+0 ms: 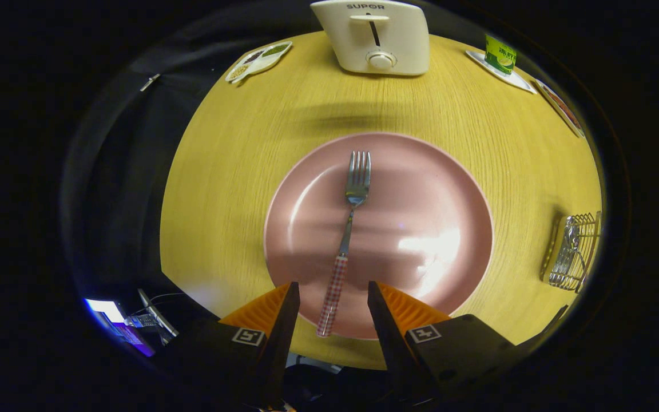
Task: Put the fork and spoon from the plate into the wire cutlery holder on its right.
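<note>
booth, dining setup | wooden table | toaster | pink plate

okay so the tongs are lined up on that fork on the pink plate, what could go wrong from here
The tongs are open astride the fork handle, which lies flat on the glossy plate; closing on it could make it slide or pivot away. The wire cutlery holder sits well off to the right, seemingly with cutlery already inside, so the fork may catch on the wires going in.

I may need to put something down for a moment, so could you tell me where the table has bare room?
Bare wood lies between the pink plate and toaster, and left of the plate. Tighter: between plate and wire holder. The open gripper straddles the fork handle.
</note>
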Demonstrator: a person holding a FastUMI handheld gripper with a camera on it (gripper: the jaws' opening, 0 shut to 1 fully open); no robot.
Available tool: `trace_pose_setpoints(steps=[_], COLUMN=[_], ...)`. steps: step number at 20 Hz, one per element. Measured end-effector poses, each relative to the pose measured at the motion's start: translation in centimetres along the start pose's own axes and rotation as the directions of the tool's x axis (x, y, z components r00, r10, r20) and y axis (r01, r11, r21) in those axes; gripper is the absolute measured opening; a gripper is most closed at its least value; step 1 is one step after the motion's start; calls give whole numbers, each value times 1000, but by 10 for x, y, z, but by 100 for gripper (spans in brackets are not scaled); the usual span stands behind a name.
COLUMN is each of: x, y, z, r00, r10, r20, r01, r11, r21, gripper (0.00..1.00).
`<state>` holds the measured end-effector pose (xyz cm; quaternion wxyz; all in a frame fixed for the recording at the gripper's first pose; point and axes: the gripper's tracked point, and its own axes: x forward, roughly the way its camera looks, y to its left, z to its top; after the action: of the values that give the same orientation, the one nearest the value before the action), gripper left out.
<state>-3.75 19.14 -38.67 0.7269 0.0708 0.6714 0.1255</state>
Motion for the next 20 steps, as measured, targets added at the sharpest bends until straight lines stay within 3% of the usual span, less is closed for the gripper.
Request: trace_pose_setpoints(steps=[2,4,6,10,20], x=[5,10,12,13,-23], y=[2,-1,-3,-8,2], z=[-5,-7,-7,-12,-15], r00=[1000,999,999,997,985], r10=[14,-1,-14,-36,171], r20=[-25,-39,-43,-64,23], r01=[-13,3,16,40,-172], r11=[999,999,999,997,984], r21=[44,48,44,64,37], gripper=[76,62,60,22,8])
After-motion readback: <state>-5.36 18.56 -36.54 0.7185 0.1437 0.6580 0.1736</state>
